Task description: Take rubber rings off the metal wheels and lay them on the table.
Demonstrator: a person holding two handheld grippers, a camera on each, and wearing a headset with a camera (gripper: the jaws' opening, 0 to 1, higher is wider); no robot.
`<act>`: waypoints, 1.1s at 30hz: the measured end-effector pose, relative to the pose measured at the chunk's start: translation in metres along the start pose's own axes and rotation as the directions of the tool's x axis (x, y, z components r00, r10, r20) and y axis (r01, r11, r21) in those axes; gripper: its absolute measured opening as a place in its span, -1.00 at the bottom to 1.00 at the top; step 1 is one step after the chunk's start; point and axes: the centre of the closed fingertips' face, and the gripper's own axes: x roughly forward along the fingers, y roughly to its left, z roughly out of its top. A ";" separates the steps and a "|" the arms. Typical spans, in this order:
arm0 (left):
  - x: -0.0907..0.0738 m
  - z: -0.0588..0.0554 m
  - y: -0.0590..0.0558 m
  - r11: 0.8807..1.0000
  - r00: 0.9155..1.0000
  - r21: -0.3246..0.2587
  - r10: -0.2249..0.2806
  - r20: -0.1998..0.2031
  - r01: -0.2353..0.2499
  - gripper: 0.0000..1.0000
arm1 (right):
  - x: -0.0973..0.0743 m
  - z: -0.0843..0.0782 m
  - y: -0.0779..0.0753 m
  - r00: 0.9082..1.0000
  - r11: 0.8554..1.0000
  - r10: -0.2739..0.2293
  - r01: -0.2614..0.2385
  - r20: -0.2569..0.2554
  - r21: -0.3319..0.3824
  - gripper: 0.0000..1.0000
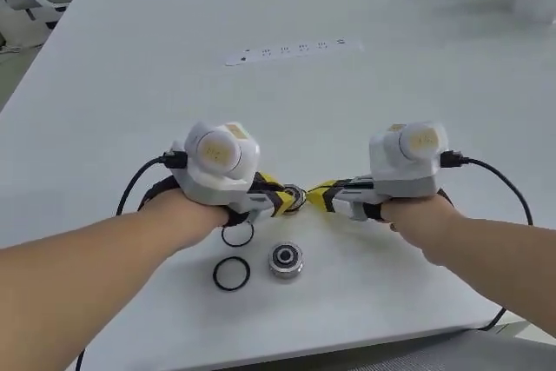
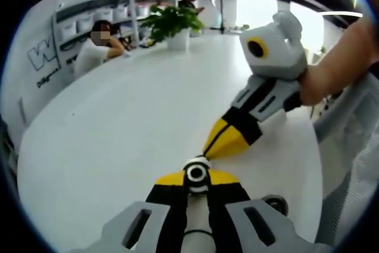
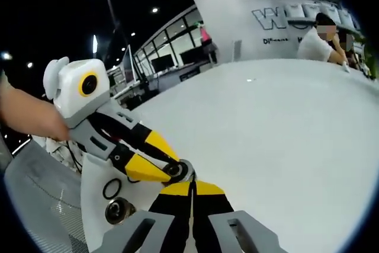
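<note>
I'm holding the left gripper [image 2: 196, 177] clamped on a metal wheel [image 2: 196, 171], lower centre of frame. The right gripper [image 2: 208, 151], jaws pressed together, is touching its rim from the upper right; whether it's gripping anything, can't tell. Two rubber rings [image 1: 232, 274] are lying on the table [image 1: 174, 84].

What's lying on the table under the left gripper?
A thin black rubber ring, its far edge covered by the left gripper, which clamps a small metal wheel.
</note>
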 end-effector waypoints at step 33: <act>0.000 -0.001 -0.001 1.000 1.000 0.013 0.000 -0.015 0.000 -0.77 | -0.001 0.010 0.025 0.988 0.982 0.143 -0.149 0.054 0.120 -1.00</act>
